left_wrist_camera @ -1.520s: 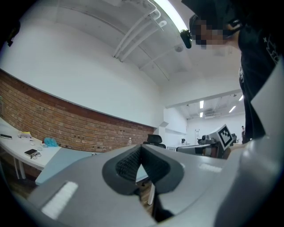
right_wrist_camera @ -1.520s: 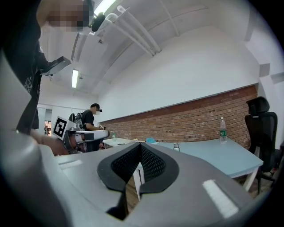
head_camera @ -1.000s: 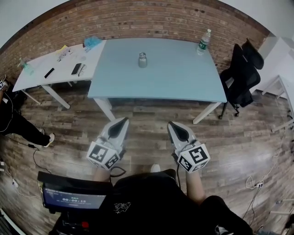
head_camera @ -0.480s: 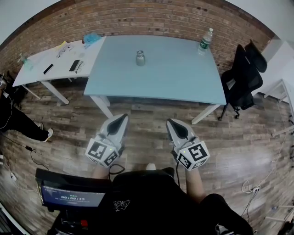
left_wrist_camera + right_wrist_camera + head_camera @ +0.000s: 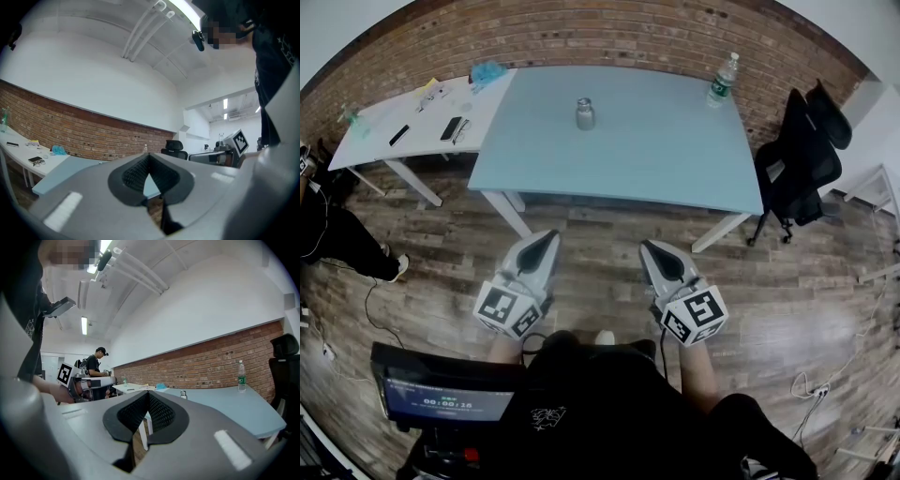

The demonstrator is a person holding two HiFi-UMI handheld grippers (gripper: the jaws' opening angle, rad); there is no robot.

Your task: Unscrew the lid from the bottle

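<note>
- Compared with a second ago, the small bottle [image 5: 585, 113] and the blue desk [image 5: 656, 159] sit slightly higher and further left in the head view, while both grippers keep almost the same spots in the lower middle of the frame.
- The left gripper [image 5: 549, 241] points up the frame toward the desk's near edge, over the wood floor [image 5: 600, 272]. Its jaws are pressed together with nothing between them, as the left gripper view [image 5: 149, 157] shows.
- The right gripper [image 5: 649, 248] lies beside it, just right of centre. Its jaws are also pressed together and hold nothing [image 5: 149, 394].
- The small bottle stands upright on the blue desk in the upper middle of the frame, with its lid [image 5: 585, 101] on and well apart from both grippers. In the right gripper view it shows small, just right of the jaw tips [image 5: 183, 394].
- A water bottle [image 5: 723, 81] with a green label stands at the desk's far right corner.
- A black chair [image 5: 797, 159] stands at the right end of the desk.
- A white desk [image 5: 394, 141] adjoins the blue desk at the upper left and carries a phone [image 5: 451, 128] and other small items.
- A brick wall [image 5: 609, 37] runs behind both desks.
- Another person [image 5: 96, 366] stands at the left of the right gripper view.
</note>
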